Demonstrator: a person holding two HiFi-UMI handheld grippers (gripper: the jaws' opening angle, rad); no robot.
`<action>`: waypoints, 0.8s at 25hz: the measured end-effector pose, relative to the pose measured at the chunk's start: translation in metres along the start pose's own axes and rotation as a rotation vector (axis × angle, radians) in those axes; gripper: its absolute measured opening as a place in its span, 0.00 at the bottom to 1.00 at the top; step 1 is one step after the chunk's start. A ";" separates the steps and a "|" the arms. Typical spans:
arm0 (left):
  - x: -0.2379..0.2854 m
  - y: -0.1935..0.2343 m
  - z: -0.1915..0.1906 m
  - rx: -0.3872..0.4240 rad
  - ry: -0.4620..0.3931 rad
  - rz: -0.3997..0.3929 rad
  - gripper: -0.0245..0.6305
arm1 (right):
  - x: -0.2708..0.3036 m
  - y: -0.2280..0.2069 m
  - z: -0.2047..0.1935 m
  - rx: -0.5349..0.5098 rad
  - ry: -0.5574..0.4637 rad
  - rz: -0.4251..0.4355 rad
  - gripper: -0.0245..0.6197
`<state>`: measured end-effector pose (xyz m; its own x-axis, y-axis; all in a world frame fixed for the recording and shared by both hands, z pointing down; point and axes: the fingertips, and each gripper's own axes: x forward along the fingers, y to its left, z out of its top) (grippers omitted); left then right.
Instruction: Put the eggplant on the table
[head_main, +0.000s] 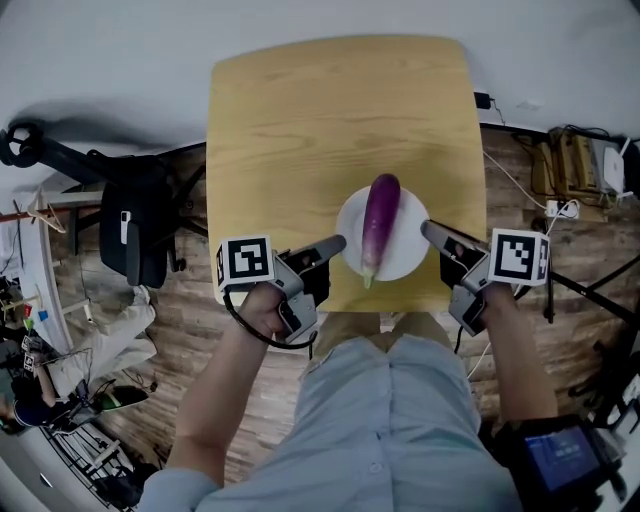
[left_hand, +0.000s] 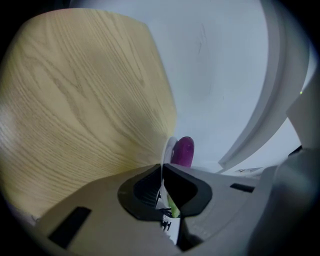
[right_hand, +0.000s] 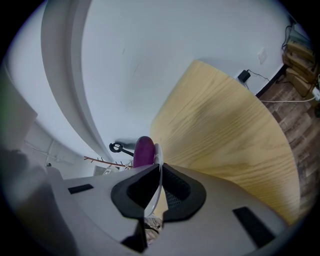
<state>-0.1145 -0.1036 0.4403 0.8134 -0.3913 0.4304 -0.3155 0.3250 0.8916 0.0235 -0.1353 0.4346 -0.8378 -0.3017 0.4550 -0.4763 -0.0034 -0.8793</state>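
Observation:
A purple eggplant (head_main: 380, 222) lies lengthwise on a round white plate (head_main: 411, 252) at the near edge of the light wooden table (head_main: 330, 110). My left gripper (head_main: 338, 243) is shut on the plate's left rim and my right gripper (head_main: 428, 230) is shut on its right rim. The left gripper view shows the plate's rim (left_hand: 169, 149) edge-on between the closed jaws of the left gripper (left_hand: 161, 170), with the eggplant (left_hand: 183, 151) beyond. The right gripper view shows the same: the rim (right_hand: 158, 154) pinched by the right gripper (right_hand: 160, 167), with the eggplant (right_hand: 144, 151) to its left.
A black chair (head_main: 135, 230) stands on the wooden floor left of the table. Cables and boxes (head_main: 570, 165) lie on the floor at the right. A white wall rises behind the table's far edge.

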 end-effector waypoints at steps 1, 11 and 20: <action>0.001 0.003 0.004 -0.006 0.004 0.004 0.07 | 0.003 -0.003 0.001 0.005 0.002 -0.015 0.06; 0.010 0.025 0.018 -0.036 0.031 0.023 0.07 | 0.027 -0.018 0.005 0.023 -0.003 -0.009 0.06; 0.018 0.044 0.034 -0.066 0.053 0.042 0.07 | 0.048 -0.032 0.011 0.043 -0.001 -0.018 0.06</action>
<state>-0.1303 -0.1262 0.4924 0.8255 -0.3306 0.4574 -0.3182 0.3967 0.8610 0.0015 -0.1599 0.4835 -0.8290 -0.3022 0.4706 -0.4793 -0.0497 -0.8762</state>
